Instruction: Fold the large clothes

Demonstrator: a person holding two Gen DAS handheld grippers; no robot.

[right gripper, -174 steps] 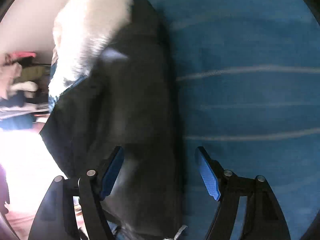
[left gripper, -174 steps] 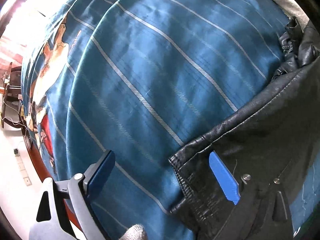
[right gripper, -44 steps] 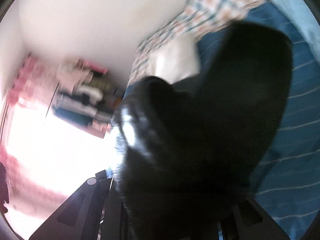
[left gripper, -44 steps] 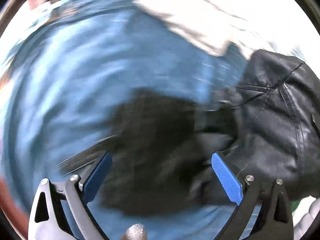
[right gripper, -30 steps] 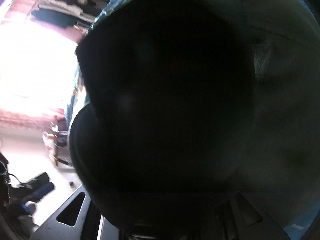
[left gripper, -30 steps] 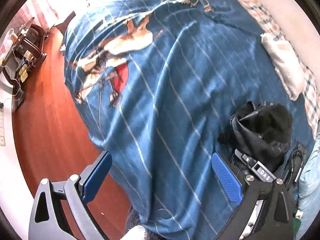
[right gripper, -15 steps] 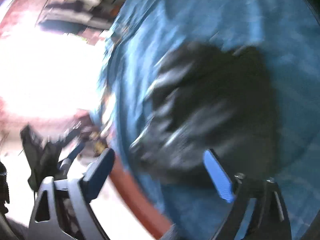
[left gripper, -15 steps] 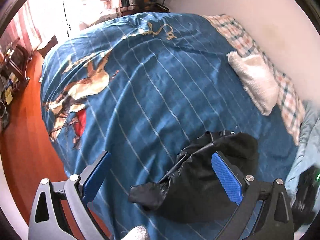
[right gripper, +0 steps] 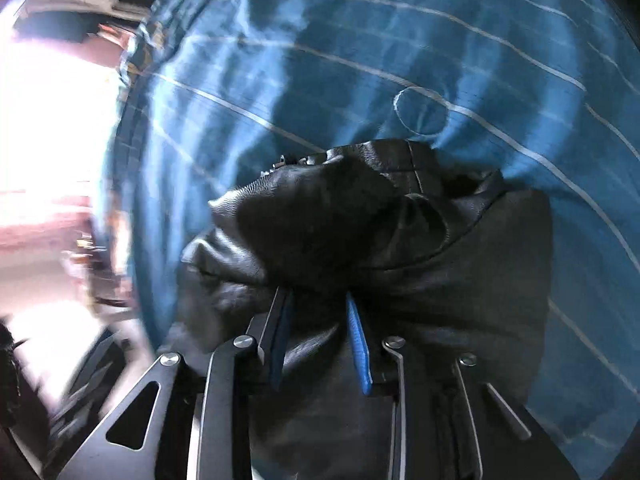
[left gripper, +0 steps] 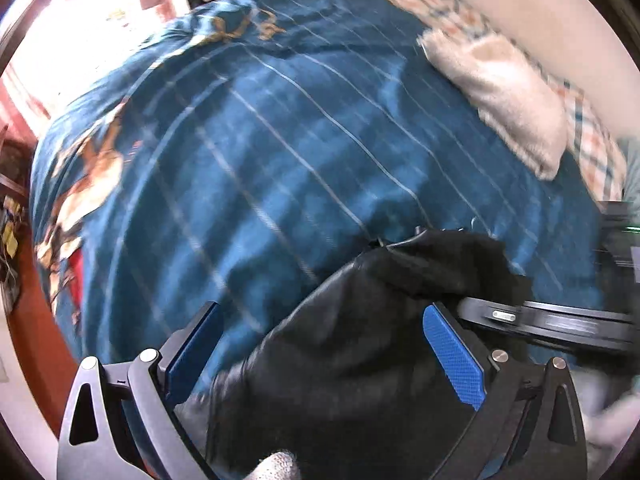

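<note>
My right gripper (right gripper: 320, 304) is clamped on a bunch of the black jacket (right gripper: 360, 232), which lies crumpled on the blue quilt (left gripper: 260, 160), while my left gripper (left gripper: 324, 344) hangs over the same heap with its jaws wide apart and nothing between them. I judge this the laying-out step: next I should take a second edge with the left and spread the jacket flat. A cream pillow (left gripper: 508, 96) lies well beyond the jacket, by the wall, and nothing stands in the way.
</note>
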